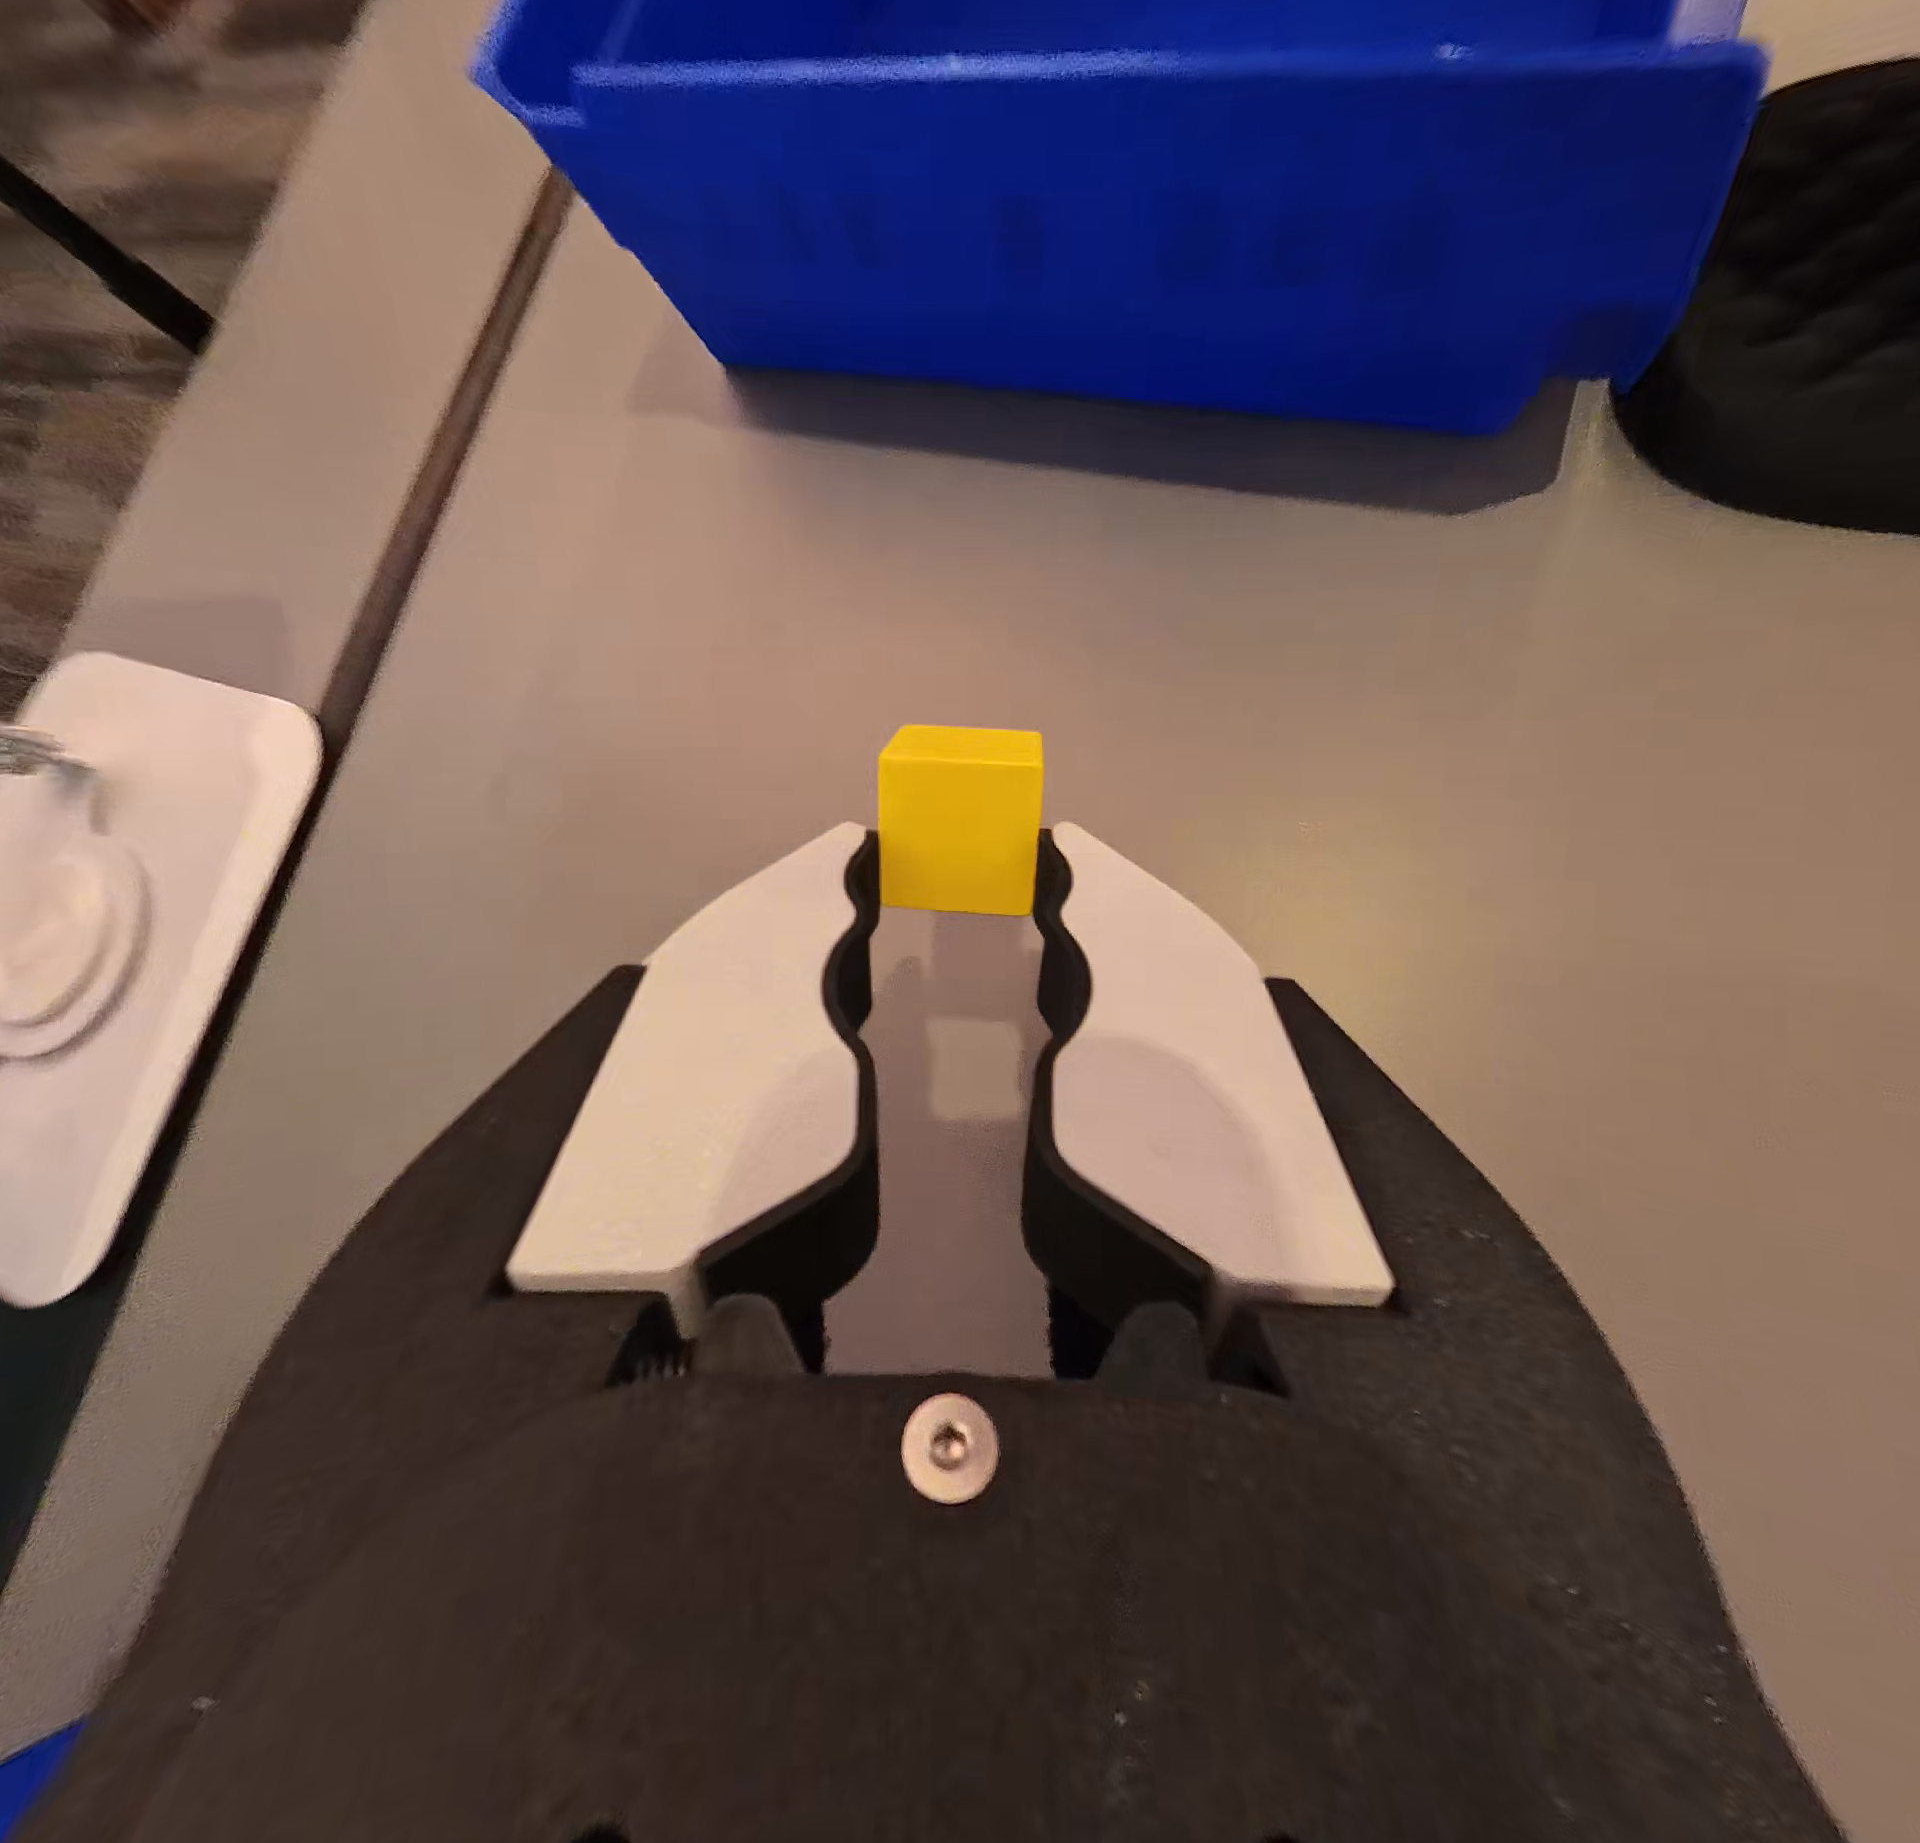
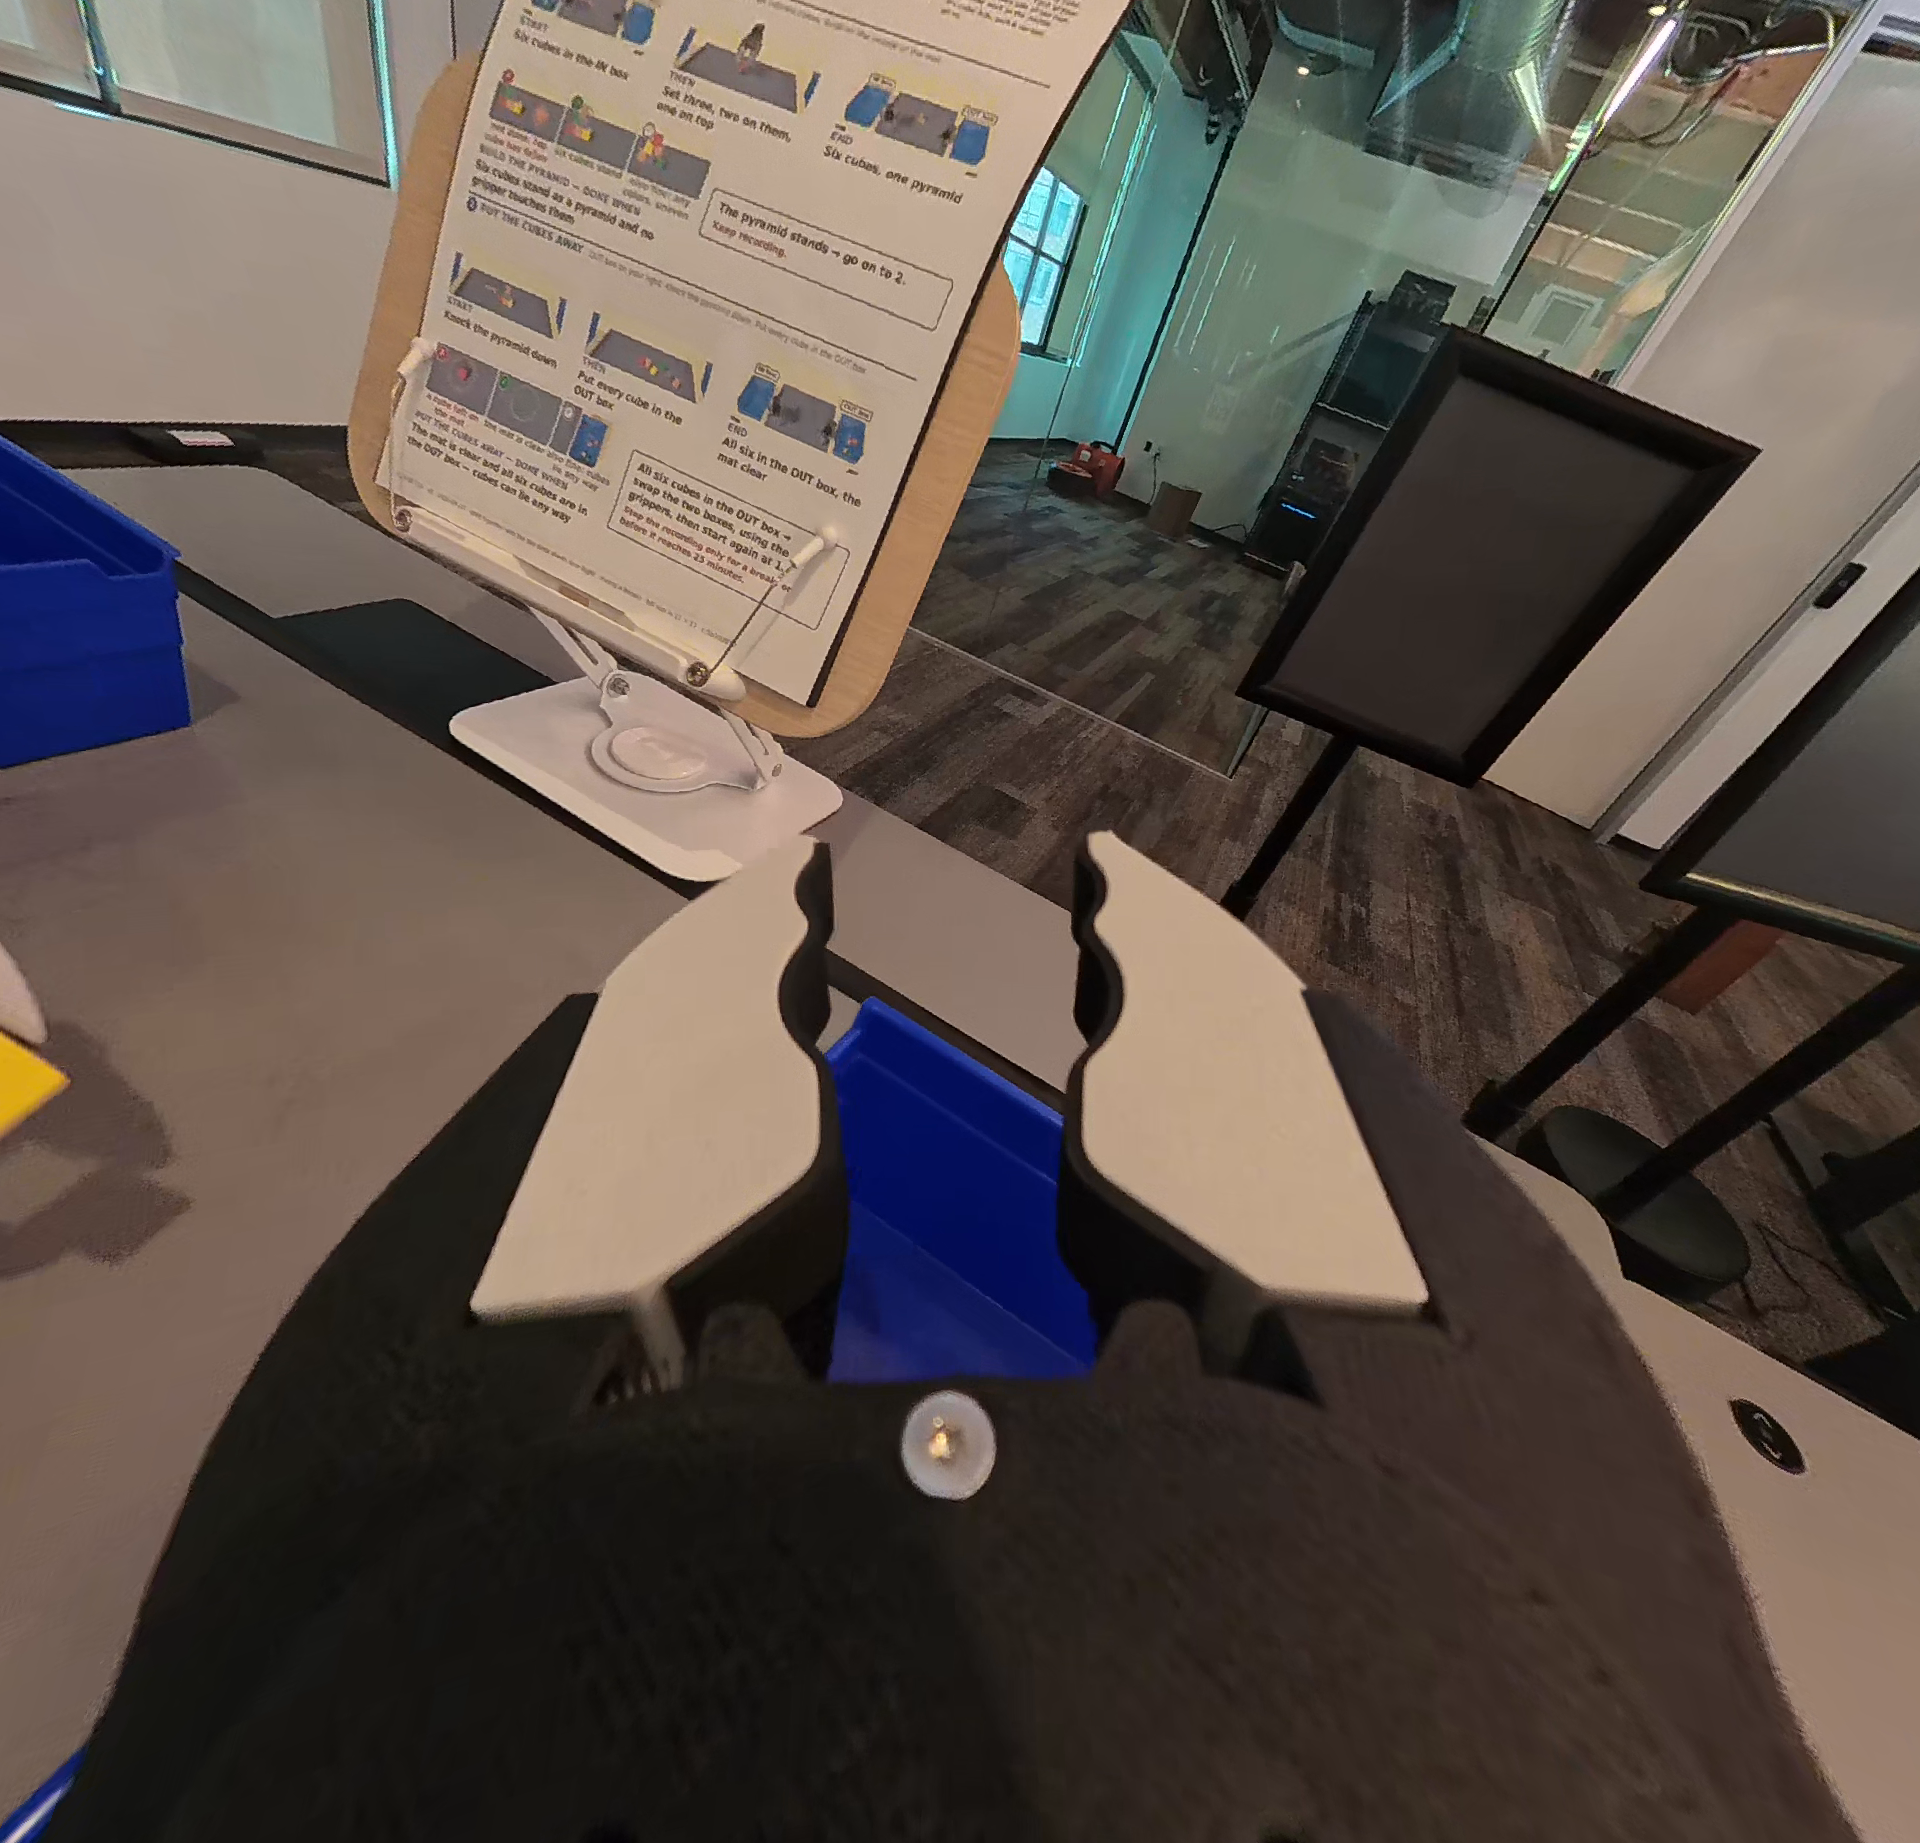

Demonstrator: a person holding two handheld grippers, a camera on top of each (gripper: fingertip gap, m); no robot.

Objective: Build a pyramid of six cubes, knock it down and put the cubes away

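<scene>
While left hand-held gripper (image 1: pixel 958 863) is clamping yellow cube (image 1: pixel 958 817) between fingertips, cube is sitting low over grey surface (image 1: pixel 1351 754), bare stretch lying ahead before blue bin (image 1: pixel 1143 214). Right hand-held gripper (image 2: pixel 951 894) is hovering with fingers apart, gripping nothing, over second blue bin (image 2: pixel 935 1191) near surface edge; document stand (image 2: pixel 665 754) standing beyond.

Printed instruction sheet (image 2: pixel 727 266) with pictures on wooden stand (image 2: pixel 935 505); blue bin (image 1: pixel 1143 214) unlabelled.
</scene>
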